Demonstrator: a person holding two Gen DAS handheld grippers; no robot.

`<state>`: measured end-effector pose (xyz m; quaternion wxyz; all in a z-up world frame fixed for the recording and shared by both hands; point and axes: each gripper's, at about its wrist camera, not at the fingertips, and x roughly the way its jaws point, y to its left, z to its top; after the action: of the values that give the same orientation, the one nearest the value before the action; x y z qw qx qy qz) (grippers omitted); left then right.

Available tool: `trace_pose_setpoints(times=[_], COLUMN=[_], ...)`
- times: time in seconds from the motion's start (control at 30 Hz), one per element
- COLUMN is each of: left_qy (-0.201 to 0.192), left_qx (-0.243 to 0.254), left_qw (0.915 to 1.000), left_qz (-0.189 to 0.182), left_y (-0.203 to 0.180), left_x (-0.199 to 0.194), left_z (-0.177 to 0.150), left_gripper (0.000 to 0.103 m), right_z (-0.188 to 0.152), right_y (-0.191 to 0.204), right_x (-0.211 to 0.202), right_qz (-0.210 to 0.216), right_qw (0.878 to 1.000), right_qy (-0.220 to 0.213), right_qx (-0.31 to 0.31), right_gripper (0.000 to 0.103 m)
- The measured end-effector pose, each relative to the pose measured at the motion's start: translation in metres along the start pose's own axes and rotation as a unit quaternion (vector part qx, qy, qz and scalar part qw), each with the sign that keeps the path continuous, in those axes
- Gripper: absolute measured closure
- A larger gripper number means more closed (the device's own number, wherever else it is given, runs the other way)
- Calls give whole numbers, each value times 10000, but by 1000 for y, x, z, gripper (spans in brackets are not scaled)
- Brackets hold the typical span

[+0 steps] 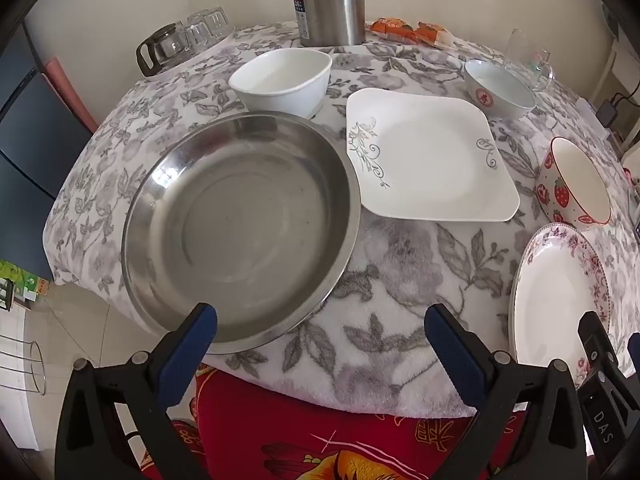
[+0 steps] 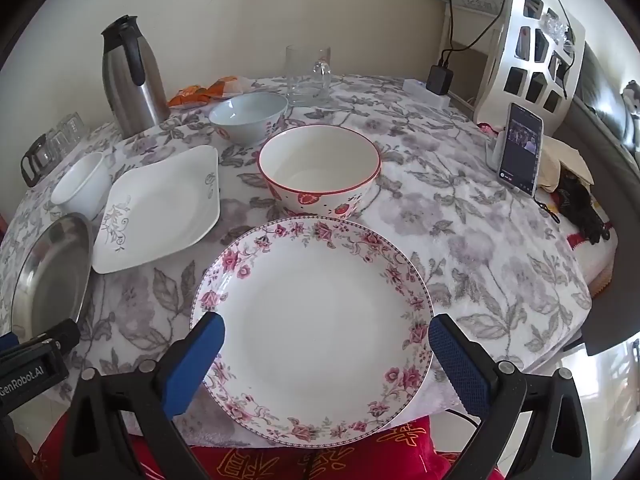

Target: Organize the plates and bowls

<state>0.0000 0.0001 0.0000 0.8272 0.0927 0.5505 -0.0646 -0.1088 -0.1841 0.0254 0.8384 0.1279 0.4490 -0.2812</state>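
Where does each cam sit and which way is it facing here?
Left wrist: on the left gripper, angled down at the steel pan; own open fingers show, plus the right gripper's tip at the edge.
Right wrist: on the right gripper, angled down over the floral plate; own open fingers, left gripper's tip at left.
Shared: square plate, strawberry bowl, thermos.

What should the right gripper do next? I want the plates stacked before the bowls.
Probably lower the right gripper toward the near rim of the floral plate and close on it. Its jaws stand wide open and empty above that plate, which lies flat and alone at the table's near edge, the strawberry bowl just behind it.
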Motion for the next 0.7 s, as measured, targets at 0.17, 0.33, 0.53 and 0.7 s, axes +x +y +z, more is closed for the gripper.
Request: trace_pose_setpoints(times=[0.17,0.33,0.53,0.7], left_qy=[82,33,-62,-64], left_qx=[-5,22,38,80], left_qw=[10000,10000,9999,9999], left_qz=[-51,46,114,134], left_y=[3,7,1,-1], left_x=[3,-4,-1,0], left_z=[2,10,2,1], left_gripper=[0,0,0,0], right_z=[-4,-2,0,0], right_y=[7,6,3,2], right_x=[0,1,4,4], right_qz=[-31,-5,22,28], right_qw=[10000,10000,10000,10000], right_qy=[-20,29,64,74], right_qx=[2,-16,-8,-14], right_gripper=[0,0,0,0])
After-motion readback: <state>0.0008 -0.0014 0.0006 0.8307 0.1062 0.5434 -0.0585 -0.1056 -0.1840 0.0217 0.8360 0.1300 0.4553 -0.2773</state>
